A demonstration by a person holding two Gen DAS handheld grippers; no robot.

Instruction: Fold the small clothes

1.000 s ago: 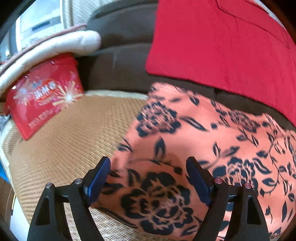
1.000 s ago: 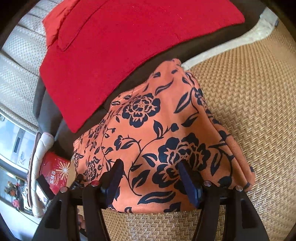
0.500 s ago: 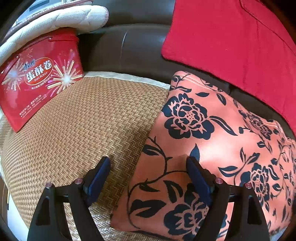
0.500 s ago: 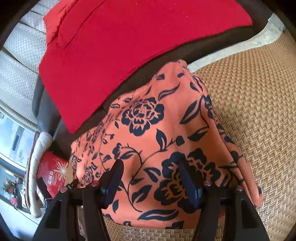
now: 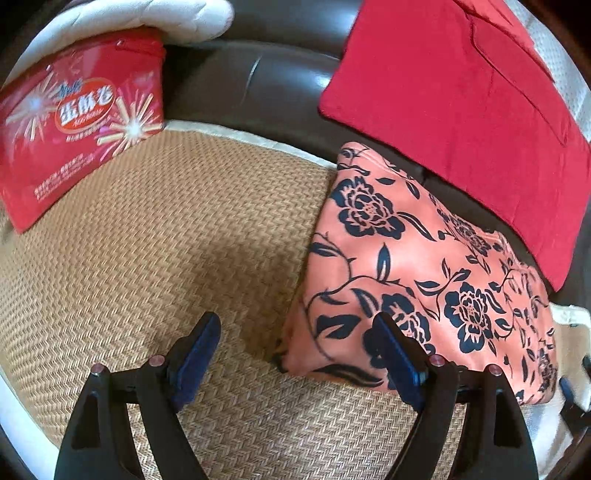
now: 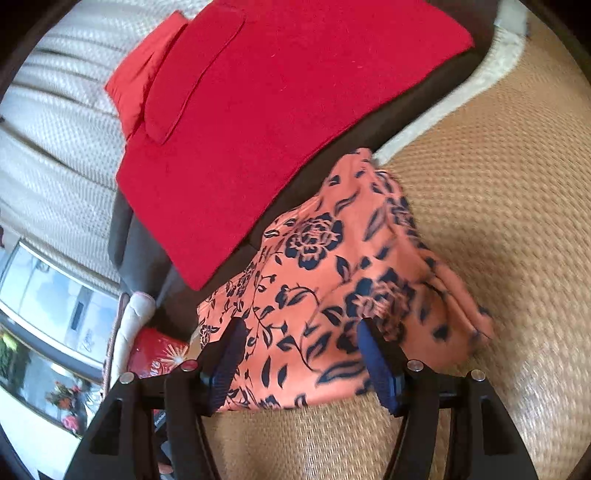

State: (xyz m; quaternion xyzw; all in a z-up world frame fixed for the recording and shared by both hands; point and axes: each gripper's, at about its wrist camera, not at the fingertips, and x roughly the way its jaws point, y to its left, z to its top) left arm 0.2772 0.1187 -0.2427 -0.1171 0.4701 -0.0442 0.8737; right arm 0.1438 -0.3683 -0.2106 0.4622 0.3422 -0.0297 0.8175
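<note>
Woven mat [image 5: 155,229] bears folded floral garment [image 5: 424,266]; left gripper [image 5: 299,354], right gripper [image 6: 301,354] fingers spread, grasping nothing.

Orange cloth [image 5: 417,266] with navy flowers, red cushion [image 5: 461,103], tan woven mat [image 5: 166,240].

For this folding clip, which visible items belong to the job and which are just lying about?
Job: floral orange garment, folded on the woven mat; left gripper and right gripper, both open.
Lying about: red snack bag, red cushion, white quilted pad.
</note>
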